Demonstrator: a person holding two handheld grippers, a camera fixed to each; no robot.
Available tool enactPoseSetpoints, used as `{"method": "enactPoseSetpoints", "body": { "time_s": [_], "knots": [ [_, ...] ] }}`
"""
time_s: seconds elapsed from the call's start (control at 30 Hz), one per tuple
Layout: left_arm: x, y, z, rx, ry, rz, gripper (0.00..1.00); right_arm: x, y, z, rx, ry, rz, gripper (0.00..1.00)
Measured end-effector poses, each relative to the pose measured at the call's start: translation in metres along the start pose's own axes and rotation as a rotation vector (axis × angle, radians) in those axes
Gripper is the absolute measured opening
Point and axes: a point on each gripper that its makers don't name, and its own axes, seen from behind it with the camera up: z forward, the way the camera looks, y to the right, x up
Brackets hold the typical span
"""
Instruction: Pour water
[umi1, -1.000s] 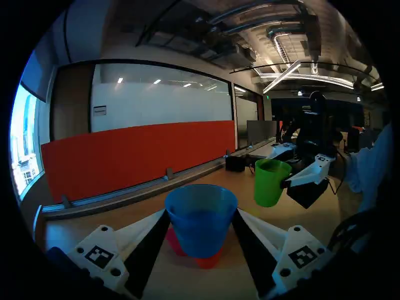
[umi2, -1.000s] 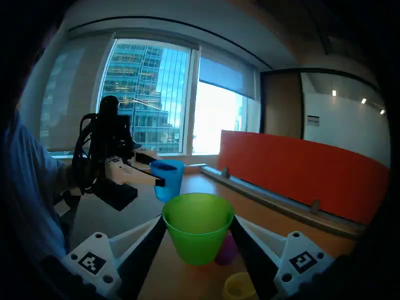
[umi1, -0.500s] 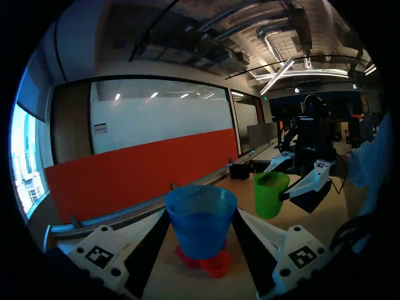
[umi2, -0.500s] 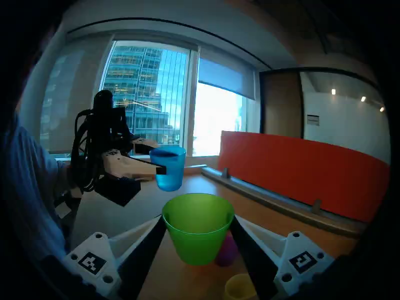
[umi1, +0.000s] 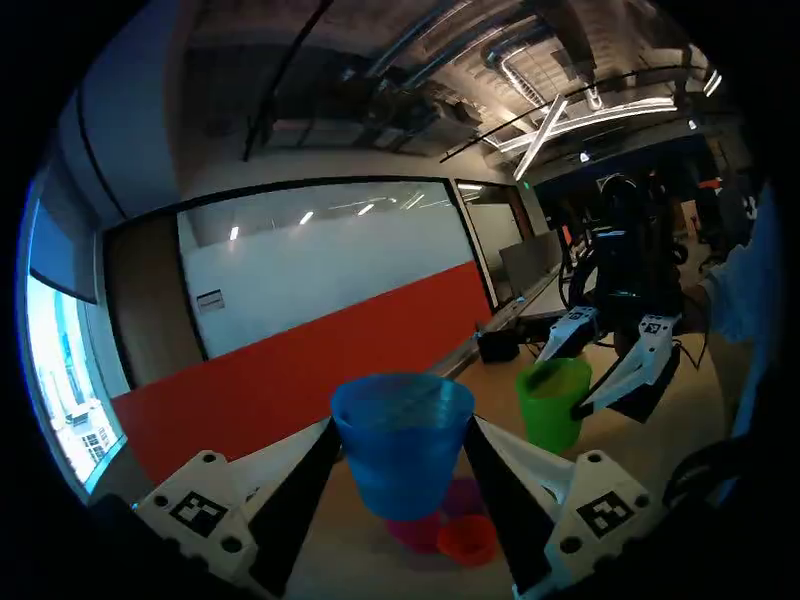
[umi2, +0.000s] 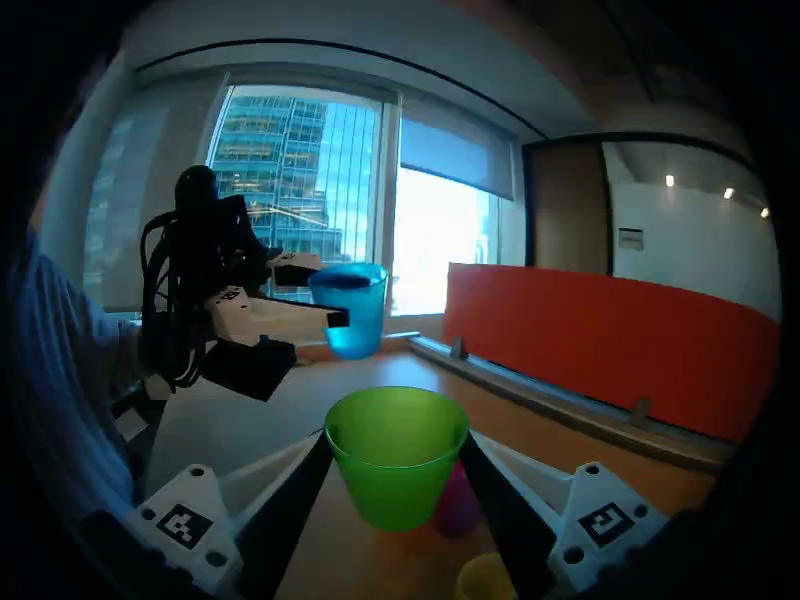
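In the left gripper view my left gripper (umi1: 400, 455) is shut on a blue cup (umi1: 402, 440), held upright high above the wooden table (umi1: 640, 440). Farther right there, the right gripper (umi1: 578, 385) grips a green cup (umi1: 552, 402). In the right gripper view my right gripper (umi2: 396, 470) is shut on the green cup (umi2: 397, 467), upright and open-topped. The left gripper (umi2: 335, 320) carries the blue cup (umi2: 350, 308) above and to the left of the green one, tilted slightly. Whether either cup holds water is not visible.
Small cups lie on the table below: red (umi1: 467, 538) and purple (umi1: 462, 495) ones in the left gripper view, a purple (umi2: 458, 505) and a yellow (umi2: 487, 578) one in the right gripper view. An orange partition (umi2: 620, 340) borders the table. A person's sleeve (umi2: 50, 400) is at left.
The left gripper has lifted the blue cup higher, so it now stands above the green cup's level. The green cup has stayed about where it was.
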Motion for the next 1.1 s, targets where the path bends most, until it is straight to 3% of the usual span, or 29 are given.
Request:
{"method": "enactPoseSetpoints", "body": {
  "time_s": [0.67, 1.1],
  "knots": [
    [0.037, -0.001, 0.007, 0.051, 0.012, 0.266, 0.85, -0.007, -0.011, 0.017, 0.038, -0.008, -0.005, 0.91],
    [0.057, 0.008, 0.008, 0.06, 0.014, 0.447, 0.85, -0.01, -0.02, 0.025, 0.064, -0.012, -0.004, 0.91]
  ]
}}
